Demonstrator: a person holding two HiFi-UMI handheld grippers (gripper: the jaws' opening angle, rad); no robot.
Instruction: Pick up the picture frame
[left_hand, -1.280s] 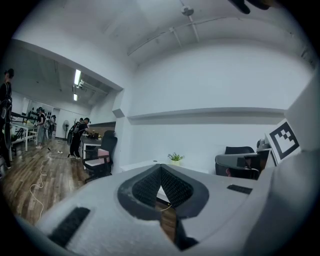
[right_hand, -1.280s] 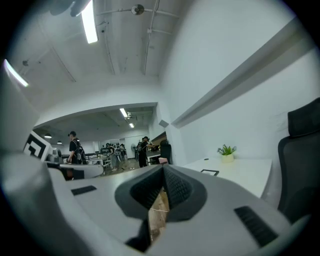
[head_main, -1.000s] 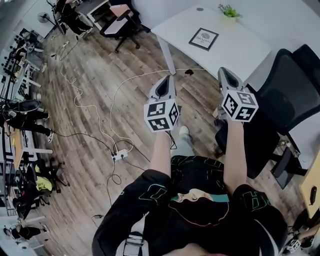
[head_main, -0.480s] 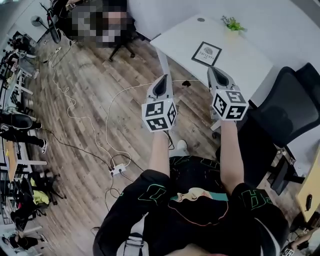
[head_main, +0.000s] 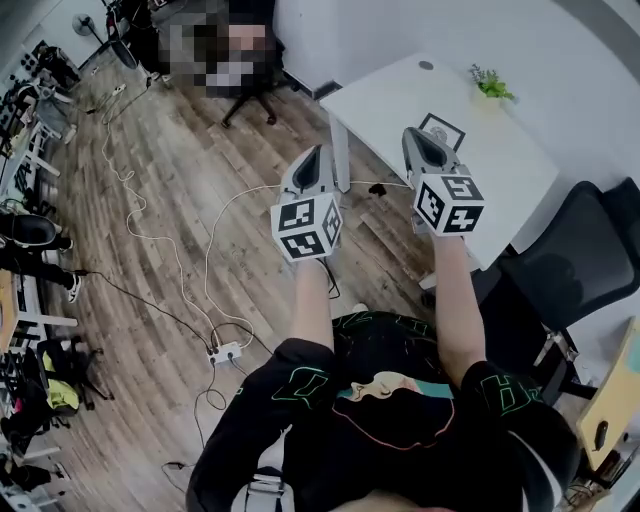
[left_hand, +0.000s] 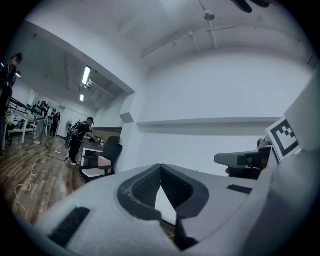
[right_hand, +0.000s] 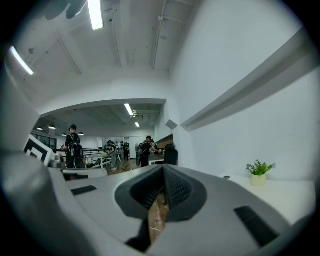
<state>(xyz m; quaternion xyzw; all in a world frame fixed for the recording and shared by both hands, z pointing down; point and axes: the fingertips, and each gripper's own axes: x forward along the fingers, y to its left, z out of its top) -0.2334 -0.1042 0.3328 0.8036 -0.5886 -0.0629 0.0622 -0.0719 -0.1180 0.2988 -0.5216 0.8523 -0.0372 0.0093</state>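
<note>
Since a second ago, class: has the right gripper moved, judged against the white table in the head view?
Yes. The right gripper has closed in on the white table; its tip now overlaps the tabletop, right beside the picture frame.

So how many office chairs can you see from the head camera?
2: one black chair beside the white table, another chair farther off near the wall. Others may be hidden.

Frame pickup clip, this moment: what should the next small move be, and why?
Probably open the right gripper while bringing it to the picture frame. Its jaws are together with nothing between them, as are the left gripper's. The frame lies on the white table, in the head view just past the right gripper's tip, and shut jaws cannot take its edge.
</note>
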